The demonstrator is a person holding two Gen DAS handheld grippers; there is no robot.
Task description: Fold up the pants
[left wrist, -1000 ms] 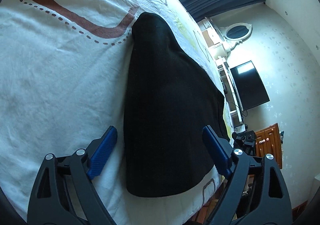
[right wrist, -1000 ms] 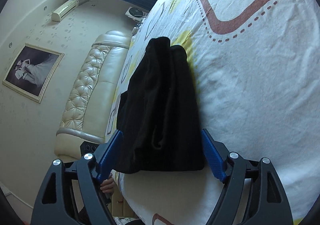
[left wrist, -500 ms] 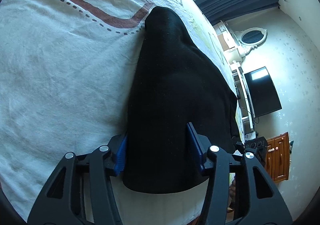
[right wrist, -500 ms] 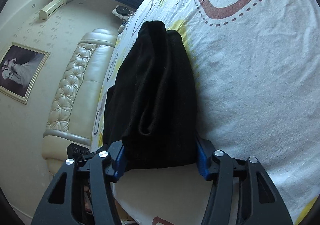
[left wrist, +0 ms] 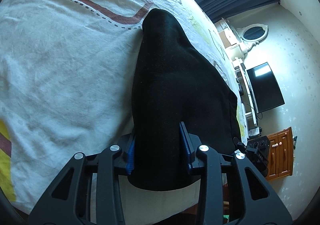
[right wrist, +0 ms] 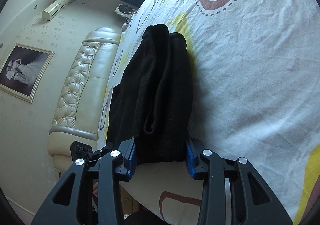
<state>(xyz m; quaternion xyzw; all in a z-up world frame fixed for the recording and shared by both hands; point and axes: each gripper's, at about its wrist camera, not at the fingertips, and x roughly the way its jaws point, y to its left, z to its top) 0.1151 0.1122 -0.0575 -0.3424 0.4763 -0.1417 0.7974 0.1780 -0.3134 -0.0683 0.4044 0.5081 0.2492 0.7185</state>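
Black pants (left wrist: 176,84) lie folded in a long strip on the white patterned bedsheet (left wrist: 60,64), near the bed's front edge. My left gripper (left wrist: 158,145) is shut on one end of the pants, blue pads pressing the cloth from both sides. In the right wrist view the pants (right wrist: 160,88) show layered folds, and my right gripper (right wrist: 160,155) is shut on the other end, just above the bed edge. The cloth hides the inner faces of the pads.
The sheet (right wrist: 250,64) spreads wide beyond the pants. A padded cream headboard (right wrist: 80,94) stands on one side. A TV (left wrist: 264,86), a mirror (left wrist: 254,33) and a wooden cabinet (left wrist: 280,151) stand past the other side.
Both grippers went from wide open around the pants' ends to closed on the cloth. Both moved in closer to the pants.
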